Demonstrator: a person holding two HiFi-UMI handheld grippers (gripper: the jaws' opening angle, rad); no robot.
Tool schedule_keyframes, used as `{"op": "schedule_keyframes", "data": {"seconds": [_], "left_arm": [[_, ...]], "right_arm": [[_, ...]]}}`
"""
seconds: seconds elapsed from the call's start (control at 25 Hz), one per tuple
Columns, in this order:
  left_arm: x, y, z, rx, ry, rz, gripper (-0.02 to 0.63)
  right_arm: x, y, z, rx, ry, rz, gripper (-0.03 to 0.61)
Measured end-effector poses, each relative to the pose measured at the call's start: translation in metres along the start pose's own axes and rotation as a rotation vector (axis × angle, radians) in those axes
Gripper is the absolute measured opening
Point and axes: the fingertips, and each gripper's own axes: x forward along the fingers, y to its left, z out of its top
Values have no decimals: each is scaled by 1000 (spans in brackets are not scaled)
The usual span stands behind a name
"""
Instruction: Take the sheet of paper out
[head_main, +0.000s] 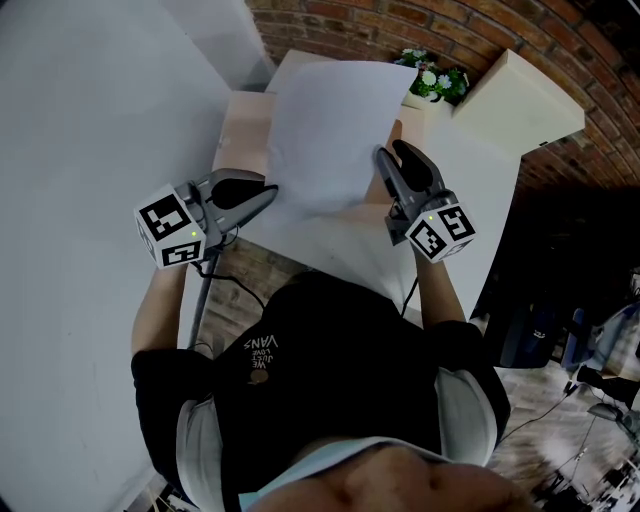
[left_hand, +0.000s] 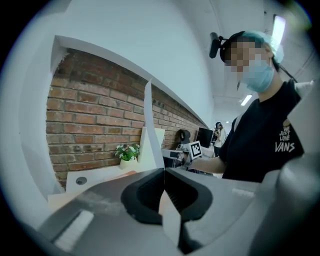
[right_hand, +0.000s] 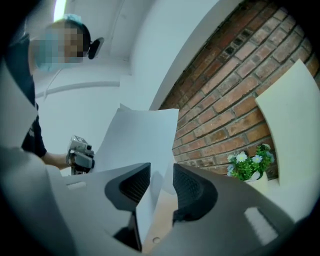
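The left gripper (head_main: 268, 192) clamps the sheet of paper (head_main: 325, 130). The right gripper (head_main: 385, 158) stands open around its partly hidden right edge.

Sheet of paper (head_main: 325, 130): thin, smooth, matt white. Left gripper (head_main: 268, 192) and right gripper (head_main: 388, 152): matt grey plastic with black ribbed pads (right_hand: 189, 186). Brick wall (head_main: 420, 25) at one o'clock: rough, red-brown, pale mortar. Table (head_main: 340, 250): smooth matt white. Shirt (head_main: 330, 370) at six o'clock: black cloth.

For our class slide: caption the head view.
Left hand-held gripper clamps the sheet of paper; right hand-held gripper stands open around it.
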Motion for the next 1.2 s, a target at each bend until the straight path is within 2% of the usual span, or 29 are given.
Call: {"op": "schedule_keyframes", "data": {"seconds": [0.16,0.36,0.52,0.68,1.2], "left_arm": [[0,-6,3,-18,-36,-60,1],[0,-7,7,-69,-101,-121,2],[4,-1,3,-108,-122,-139,2],[9,7,0,-145,-142,-157,2],[51,35,-8,-259,-156,-178,2]], "right_arm": [[-2,6,12,83,-54,88,133],[-5,14,18,138,-66,163,133],[-8,17,22,149,-84,179,59],[-14,16,25,131,-87,158,3],[-44,-10,30,127,-87,-1,2]]}}
